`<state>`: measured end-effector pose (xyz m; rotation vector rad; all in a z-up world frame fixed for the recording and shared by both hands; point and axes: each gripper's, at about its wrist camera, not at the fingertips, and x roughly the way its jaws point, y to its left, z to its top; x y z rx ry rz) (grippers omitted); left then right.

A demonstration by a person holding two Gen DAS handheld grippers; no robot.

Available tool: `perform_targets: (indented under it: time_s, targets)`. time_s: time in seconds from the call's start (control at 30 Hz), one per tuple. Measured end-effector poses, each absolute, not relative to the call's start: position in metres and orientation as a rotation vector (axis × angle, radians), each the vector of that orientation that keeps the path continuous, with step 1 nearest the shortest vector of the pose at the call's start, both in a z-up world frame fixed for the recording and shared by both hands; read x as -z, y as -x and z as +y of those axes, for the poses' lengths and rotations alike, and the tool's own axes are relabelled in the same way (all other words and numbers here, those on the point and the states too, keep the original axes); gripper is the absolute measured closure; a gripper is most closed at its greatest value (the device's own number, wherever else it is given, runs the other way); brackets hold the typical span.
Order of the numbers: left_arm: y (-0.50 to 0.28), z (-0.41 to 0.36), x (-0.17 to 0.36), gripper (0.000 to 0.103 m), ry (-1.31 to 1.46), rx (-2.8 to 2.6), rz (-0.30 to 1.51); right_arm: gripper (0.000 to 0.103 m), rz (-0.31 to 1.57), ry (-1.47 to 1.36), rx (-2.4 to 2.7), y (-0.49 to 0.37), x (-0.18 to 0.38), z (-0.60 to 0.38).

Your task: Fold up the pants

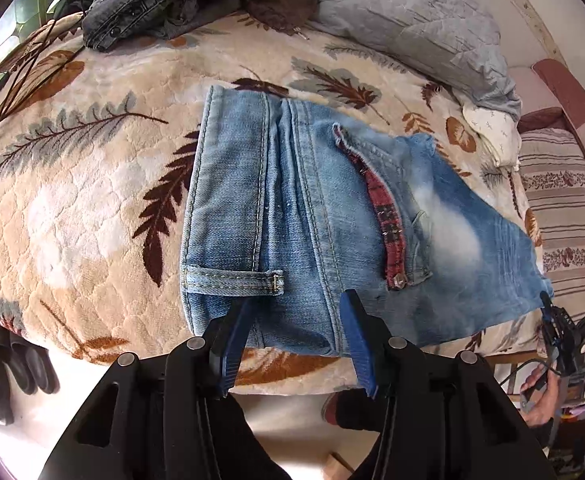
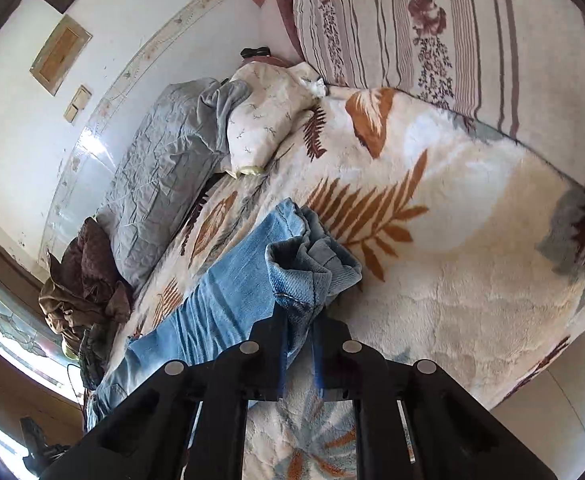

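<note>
faded blue denim, the pants (image 1: 316, 216), lies spread over the middle of the left wrist view on a cream blanket (image 1: 84, 184) with brown and grey leaf prints, covering a bed. the waistband end is at the left of the frame, a belt loop (image 1: 232, 278) near the lower edge and a red plaid strip (image 1: 388, 216) of lining showing at the fly.

the left gripper (image 1: 298, 320) hangs over the near edge of the pants at lower centre, its blue fingers (image 1: 356, 336) apart with nothing pinched, denim showing in the gap.

in the right wrist view the right gripper (image 2: 298, 332) at lower centre is clamped on a bunched fold of the pants (image 2: 228, 292), the cloth puckering up ahead of its tips while the leg trails to the lower left.

grey jeans (image 1: 152, 4) are heaped at the upper left of the left wrist view, a grey quilt (image 1: 412, 28) at upper right. a striped floral cover (image 2: 452, 40) fills the upper right of the right wrist view.
</note>
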<state>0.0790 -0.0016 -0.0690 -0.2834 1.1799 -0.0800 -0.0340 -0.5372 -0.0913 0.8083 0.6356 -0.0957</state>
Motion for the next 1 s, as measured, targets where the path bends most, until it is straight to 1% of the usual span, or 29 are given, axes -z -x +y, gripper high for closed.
perform_targets:
  time_s: [0.03,0.07,0.1,0.13,0.17,0.2,0.23,0.27,0.3,0.4,0.43,0.47,0.6,0.67,0.8,0.9,1.0]
  targets:
    - [-0.081,-0.004,0.075,0.063,0.248,0.059,1.188,0.094,0.676,-0.805,0.109,0.030,0.103,-0.537]
    - [-0.081,-0.008,0.075,0.065,0.211,0.041,1.182,0.091,0.726,-0.826,0.125,0.027,0.119,-0.538]
    - [-0.079,-0.012,0.072,0.067,0.185,0.033,1.185,0.093,0.705,-0.889,0.111,0.033,0.128,-0.542]
    - [-0.076,-0.018,0.064,0.068,0.156,0.048,1.191,0.091,0.675,-0.939,0.097,0.041,0.129,-0.548]
    - [-0.070,-0.024,0.053,0.068,0.122,0.077,1.189,0.080,0.651,-0.966,0.084,0.050,0.127,-0.551]
    - [-0.064,-0.030,0.040,0.068,0.089,0.118,1.173,0.074,0.627,-0.967,0.090,0.059,0.124,-0.554]
    - [-0.057,-0.038,0.025,0.068,0.045,0.153,1.146,0.063,0.606,-0.960,0.095,0.069,0.120,-0.557]
    - [-0.053,-0.048,0.011,0.068,-0.009,0.175,1.115,0.056,0.592,-0.960,0.098,0.079,0.118,-0.561]
    - [-0.051,-0.060,-0.002,0.066,-0.070,0.194,1.084,0.055,0.579,-0.967,0.098,0.087,0.118,-0.565]
    - [-0.061,-0.107,-0.028,0.053,-0.194,0.273,1.031,0.052,0.551,-1.001,0.048,0.097,0.122,-0.567]
    - [-0.069,-0.127,-0.032,0.049,-0.219,0.317,1.026,0.051,0.548,-1.010,0.021,0.096,0.125,-0.564]
    - [-0.080,-0.147,-0.033,0.048,-0.240,0.355,1.029,0.049,0.549,-1.019,-0.004,0.092,0.128,-0.561]
    - [-0.133,-0.238,-0.018,0.047,-0.339,0.502,1.091,0.047,0.562,-1.028,-0.060,0.068,0.141,-0.547]
    - [-0.162,-0.286,-0.003,0.047,-0.405,0.556,1.135,0.045,0.531,-1.034,-0.091,0.060,0.139,-0.546]
    - [-0.209,-0.380,0.035,0.048,-0.537,0.651,1.232,0.045,0.516,-1.044,-0.127,0.046,0.141,-0.547]
    - [-0.229,-0.446,0.058,0.048,-0.618,0.721,1.261,0.047,0.498,-1.042,-0.157,0.049,0.145,-0.549]
    - [-0.245,-0.490,0.079,0.048,-0.676,0.790,1.272,0.047,0.486,-1.037,-0.178,0.052,0.147,-0.550]
